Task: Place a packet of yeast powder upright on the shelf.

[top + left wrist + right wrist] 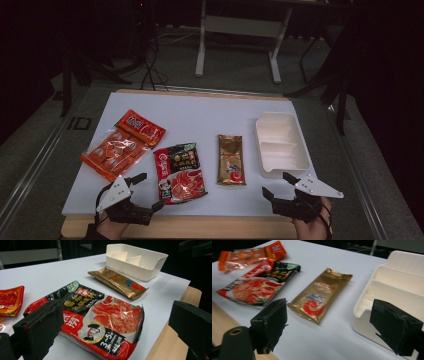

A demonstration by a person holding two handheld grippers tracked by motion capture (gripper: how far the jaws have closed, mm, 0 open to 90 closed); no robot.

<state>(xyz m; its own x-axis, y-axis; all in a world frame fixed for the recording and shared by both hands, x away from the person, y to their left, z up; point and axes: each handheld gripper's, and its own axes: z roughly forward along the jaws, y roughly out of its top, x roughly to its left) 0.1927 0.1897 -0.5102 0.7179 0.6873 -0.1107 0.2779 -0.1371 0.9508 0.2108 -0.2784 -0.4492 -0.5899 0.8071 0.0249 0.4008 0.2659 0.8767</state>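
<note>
Three food packets lie on the white tabletop (200, 115): an orange one (120, 145) at the left, a red and black one (180, 172) in the middle, and a gold one (231, 160) to its right. A white divided box (280, 145) stands empty at the right. My left gripper (150, 190) is open at the front edge, with the red and black packet (100, 320) lying just ahead of its jaws. Over the front right corner my right gripper (276, 184) is also open. The gold packet (319, 295) and the box (392, 290) lie ahead of it, and nothing is held.
The table's wooden front edge (200, 227) runs under both hands. Behind the table are a white desk frame (240, 30), dark chair legs and cables on the grey floor. Bare tabletop lies behind the packets.
</note>
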